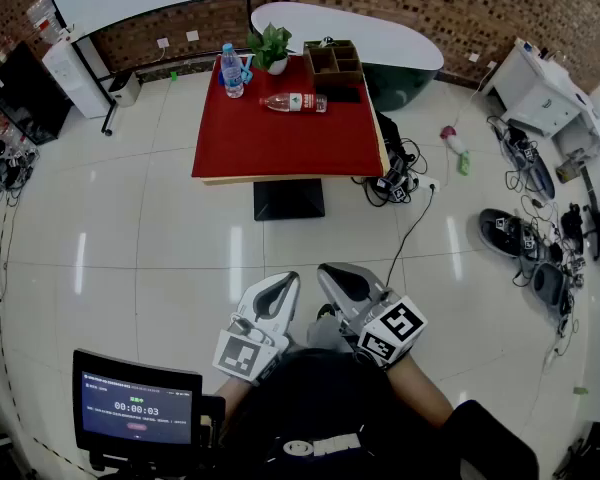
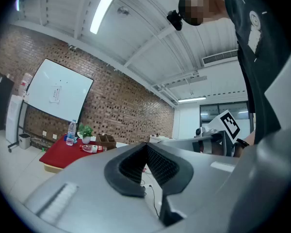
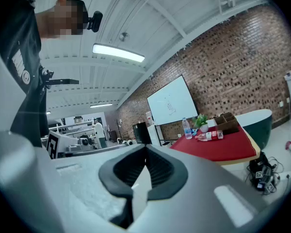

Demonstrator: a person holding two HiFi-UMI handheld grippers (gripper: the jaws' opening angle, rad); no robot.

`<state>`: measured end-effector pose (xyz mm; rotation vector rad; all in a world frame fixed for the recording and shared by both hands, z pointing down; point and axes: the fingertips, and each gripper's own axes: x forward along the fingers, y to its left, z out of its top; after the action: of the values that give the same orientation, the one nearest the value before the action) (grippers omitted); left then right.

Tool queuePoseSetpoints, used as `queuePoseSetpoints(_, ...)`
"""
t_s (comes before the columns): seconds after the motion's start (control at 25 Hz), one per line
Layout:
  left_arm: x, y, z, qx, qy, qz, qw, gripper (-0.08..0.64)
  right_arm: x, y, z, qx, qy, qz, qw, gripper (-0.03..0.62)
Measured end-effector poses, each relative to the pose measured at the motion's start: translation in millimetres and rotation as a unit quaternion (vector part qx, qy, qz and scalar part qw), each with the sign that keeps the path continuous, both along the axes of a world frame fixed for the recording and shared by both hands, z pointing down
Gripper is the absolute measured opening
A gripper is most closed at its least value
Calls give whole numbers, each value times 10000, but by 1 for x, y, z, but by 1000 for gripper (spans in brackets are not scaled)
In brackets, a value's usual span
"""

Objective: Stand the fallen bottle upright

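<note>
Far ahead stands a red-topped table [image 1: 280, 143]. On it a clear bottle with a red label [image 1: 295, 102] lies on its side near the back edge. It also shows as a small fallen bottle [image 2: 93, 148] in the left gripper view and as a fallen bottle [image 3: 208, 136] in the right gripper view. My left gripper [image 1: 278, 290] and right gripper [image 1: 340, 280] are side by side close to my body, a long way short of the table. Both point level with their jaws shut and nothing between them, as the left gripper [image 2: 146, 147] and right gripper [image 3: 145, 149] show in their own views.
An upright water bottle [image 1: 232, 70], a potted plant [image 1: 270, 46] and a wooden organiser [image 1: 335, 60] stand at the table's back. A curved white counter [image 1: 380, 33] is behind. Cables, a power strip [image 1: 400, 183] and shoes [image 1: 505, 233] litter the floor at right. A timer screen [image 1: 135, 408] sits lower left.
</note>
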<state>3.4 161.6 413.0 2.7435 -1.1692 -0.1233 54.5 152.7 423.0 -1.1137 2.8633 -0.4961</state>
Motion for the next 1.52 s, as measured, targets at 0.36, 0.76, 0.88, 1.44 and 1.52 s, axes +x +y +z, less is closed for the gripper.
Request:
queuePoseSetpoints(0.36, 5, -55, 7, -24, -167, -84, 9998, 6, 15, -65, 6, 61, -75, 55, 9999, 5)
queuePoseSetpoints(0.76, 41, -241, 7, -37, -545, -430, 9976, 6, 57, -256, 5, 184, -218, -256, 9993, 5)
queuePoseSetpoints(0.88, 54, -281, 5, 35, -689, -466, 9965, 6, 74, -300, 6, 161, -311, -223, 9991, 3)
queuePoseSetpoints(1.44, 18, -343, 2, -86, -363, -531, 9979, 6, 23, -423, 50, 621, 2743, -1166, 9525, 311)
queuePoseSetpoints(1.52, 4, -348, 3, -42, -370, -659, 9971, 6, -1, -461, 74, 923, 4088, -1704, 8918, 313)
